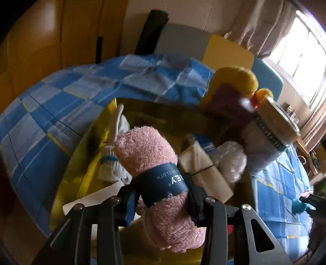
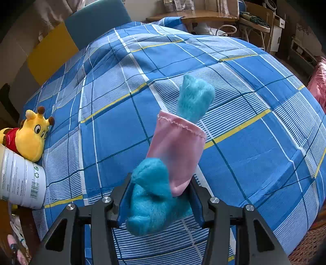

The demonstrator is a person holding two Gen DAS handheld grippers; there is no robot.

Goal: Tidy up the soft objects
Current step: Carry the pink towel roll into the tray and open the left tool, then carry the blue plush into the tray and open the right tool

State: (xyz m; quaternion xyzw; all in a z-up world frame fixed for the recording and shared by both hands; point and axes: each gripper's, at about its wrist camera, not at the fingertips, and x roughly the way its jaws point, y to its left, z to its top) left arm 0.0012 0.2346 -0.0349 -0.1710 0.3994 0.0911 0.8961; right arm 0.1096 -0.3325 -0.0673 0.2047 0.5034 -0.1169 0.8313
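Note:
My left gripper (image 1: 163, 195) is shut on a rolled pink washcloth (image 1: 154, 163) with a dark blue paper band, held over a yellow bin (image 1: 81, 146). The bin holds white socks (image 1: 111, 163), a beige folded cloth (image 1: 203, 169) and a white fluffy item (image 1: 230, 161). My right gripper (image 2: 161, 195) is shut on a turquoise plush toy in a pink dress (image 2: 173, 155), held above the blue checked bedspread (image 2: 244, 142). A yellow giraffe plush in a red shirt (image 2: 30, 138) lies at the left of the bed; it also shows blurred in the left wrist view (image 1: 234, 81).
A white can with a barcode (image 2: 20, 181) lies beside the giraffe plush; it appears in the left wrist view (image 1: 273, 126) at the bin's far right. A yellow and teal headboard (image 2: 61, 44) stands at the bed's end. A desk with clutter (image 2: 203, 16) is behind the bed.

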